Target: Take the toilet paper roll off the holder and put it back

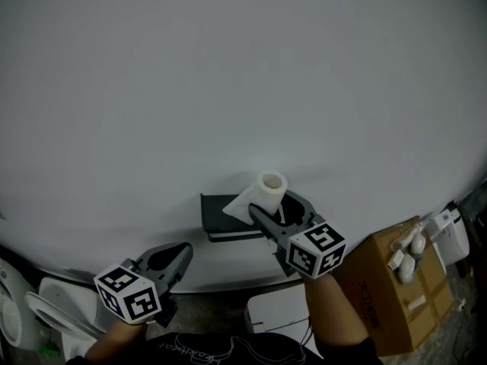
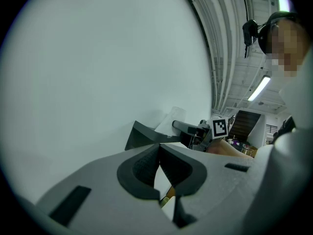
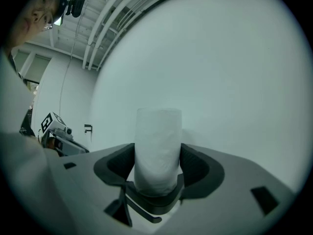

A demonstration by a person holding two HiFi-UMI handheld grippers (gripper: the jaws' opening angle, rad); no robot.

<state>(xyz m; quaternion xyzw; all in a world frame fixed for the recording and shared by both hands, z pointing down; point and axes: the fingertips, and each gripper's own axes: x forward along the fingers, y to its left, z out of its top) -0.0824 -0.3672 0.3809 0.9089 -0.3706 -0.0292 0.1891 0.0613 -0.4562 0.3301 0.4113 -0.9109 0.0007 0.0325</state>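
Observation:
The white toilet paper roll (image 1: 272, 184) stands upright in front of the white wall, just right of the dark grey holder (image 1: 222, 217). A loose sheet hangs from it toward the holder. My right gripper (image 1: 272, 201) is shut on the roll (image 3: 157, 151), one dark pad pressing each side. Whether the roll still rests on the holder is unclear. My left gripper (image 1: 183, 251) hangs lower left, apart from both, jaws shut and empty (image 2: 160, 151). Its view also shows the holder (image 2: 142, 133) and the right gripper's marker cube (image 2: 220, 127).
A cardboard box (image 1: 384, 291) with white items on top stands at the lower right, a white device (image 1: 449, 234) beside it. A white toilet (image 1: 46, 310) is at the lower left. A white container (image 1: 278, 310) sits below the holder.

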